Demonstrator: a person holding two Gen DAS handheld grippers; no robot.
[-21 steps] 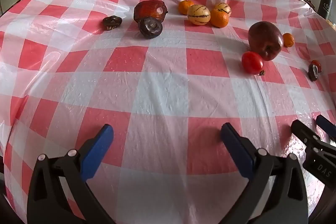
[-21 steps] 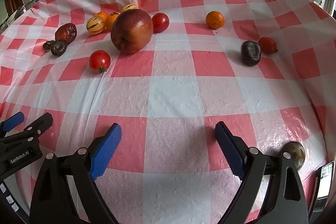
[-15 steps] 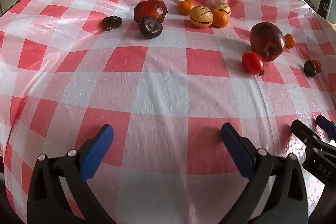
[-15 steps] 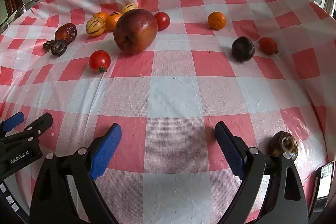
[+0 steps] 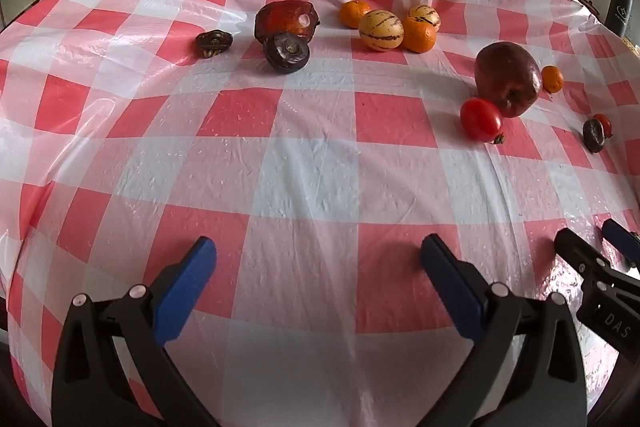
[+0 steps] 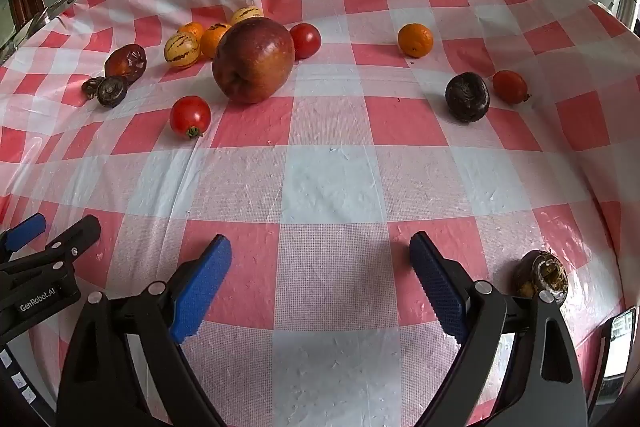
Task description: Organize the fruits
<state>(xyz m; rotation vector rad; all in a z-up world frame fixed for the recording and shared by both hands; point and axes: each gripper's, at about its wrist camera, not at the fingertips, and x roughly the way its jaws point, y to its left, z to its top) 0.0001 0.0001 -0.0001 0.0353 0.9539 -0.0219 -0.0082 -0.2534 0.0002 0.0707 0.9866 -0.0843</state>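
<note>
In the left wrist view, the left tongs (image 5: 318,267) are held wide apart and empty above the near edge of the bench (image 5: 320,187), which is covered by a red-and-white checked cloth. Toward the far edge some sorting by kind seems begun: two striped yellow fruits (image 5: 380,29) are gathered touching two oranges (image 5: 418,34), while near the far left corner a dark round fruit (image 5: 286,51) is set just beside a reddish-brown fruit (image 5: 286,20) and a shrivelled dark piece (image 5: 213,42). On the right side a large red apple (image 5: 507,78) is seen with a tomato (image 5: 480,119) just in front of it.

In the right wrist view, the right tongs (image 6: 320,273) are likewise spread, with nothing between the jaws. Loose fruit is left scattered here: a lone orange (image 6: 415,39) toward the far edge, a dark purple fruit (image 6: 467,97) beside a small tomato (image 6: 509,86) on the right side, and a brown-shelled fruit (image 6: 541,273) by the near right corner, just beside the right finger. These strays are judged the likeliest next pickups, so both tools are kept ready.
</note>
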